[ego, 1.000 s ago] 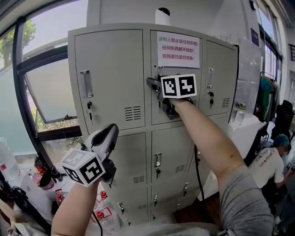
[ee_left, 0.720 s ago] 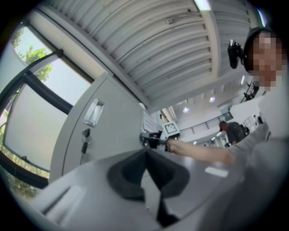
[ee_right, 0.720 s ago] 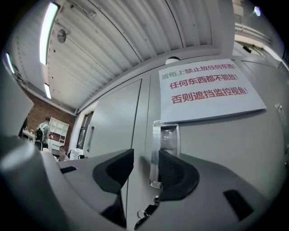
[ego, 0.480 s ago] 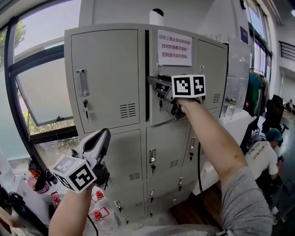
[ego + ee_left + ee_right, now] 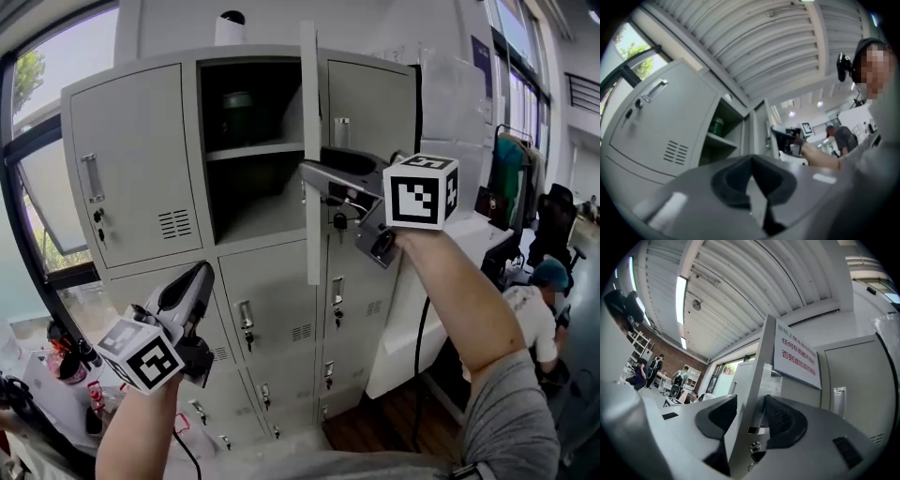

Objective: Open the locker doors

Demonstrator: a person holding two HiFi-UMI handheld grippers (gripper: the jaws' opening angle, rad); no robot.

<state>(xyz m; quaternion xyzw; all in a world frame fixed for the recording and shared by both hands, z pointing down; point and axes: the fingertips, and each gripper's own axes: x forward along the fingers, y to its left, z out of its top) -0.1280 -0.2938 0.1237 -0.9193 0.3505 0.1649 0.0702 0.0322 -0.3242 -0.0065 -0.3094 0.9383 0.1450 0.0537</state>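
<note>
The tall grey sheet-metal door of the top middle locker (image 5: 310, 103) stands swung out from the pale grey steel locker cabinet (image 5: 194, 187). It is roughly square to the cabinet's front, edge-on in the head view, and hinged on the right side of its opening. Behind it the compartment is dark, with one grey shelf (image 5: 251, 150) and a dark green rounded container (image 5: 239, 111) on the upper level. A white paper notice with red print (image 5: 797, 357) is stuck on the door's outer face.

The right gripper (image 5: 317, 172) straddles the door's free edge, level with the small dark key hanging from its lock (image 5: 339, 222). Its jaws have just been opening and stand wide, one pad on each side of the sheet, loose rather than clamped. The left gripper (image 5: 199, 275) hangs lower, in front of the middle row of lockers, with its jaws closed together on nothing.

Every other door in view is shut, among them the top left grey door (image 5: 131, 159) with its upright chrome handle (image 5: 91, 178), so the task looks barely begun.

To finish this step well, I judge the right gripper should carry the edge along its arc about the hinge, not pull straight out. It should then back off along the plane of the door so neither pad drags it back. The idle left gripper looks well placed to take the top left handle next.
</note>
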